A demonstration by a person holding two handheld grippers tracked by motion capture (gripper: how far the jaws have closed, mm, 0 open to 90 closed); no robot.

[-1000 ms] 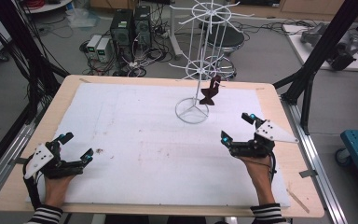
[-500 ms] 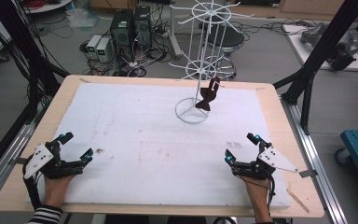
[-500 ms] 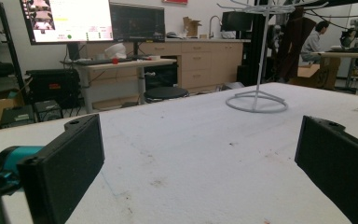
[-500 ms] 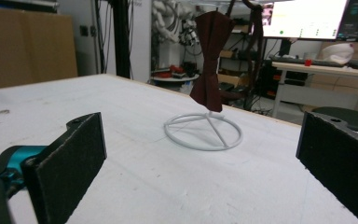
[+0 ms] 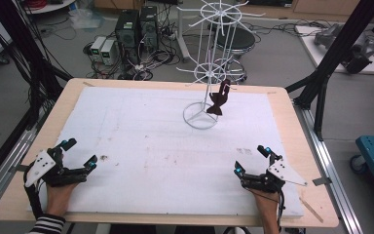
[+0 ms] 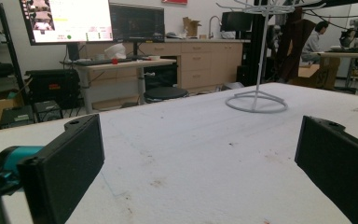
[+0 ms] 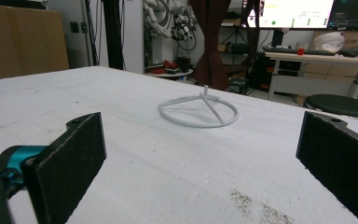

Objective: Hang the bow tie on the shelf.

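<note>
left tongs (image 5: 80, 155) and right tongs (image 5: 253, 158) both spread and holding nothing, parked at the near corners of the counter (image 5: 282, 97). dark item (image 5: 218, 99) hangs on the wire rack (image 5: 209, 73) near the far edge. risk: the rack looks light, a sideways pull could tip it.

Each hand holds a black two-jaw gripper, the left gripper (image 5: 78, 153) and right gripper (image 5: 252, 160), with teal fingertip accents. Each carries a grey three-cornered plate on top. A black-and-white striped sleeve (image 5: 46, 224) covers the left wrist.

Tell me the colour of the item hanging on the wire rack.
Dark brown item on the white wire rack; high view shows it best.
</note>
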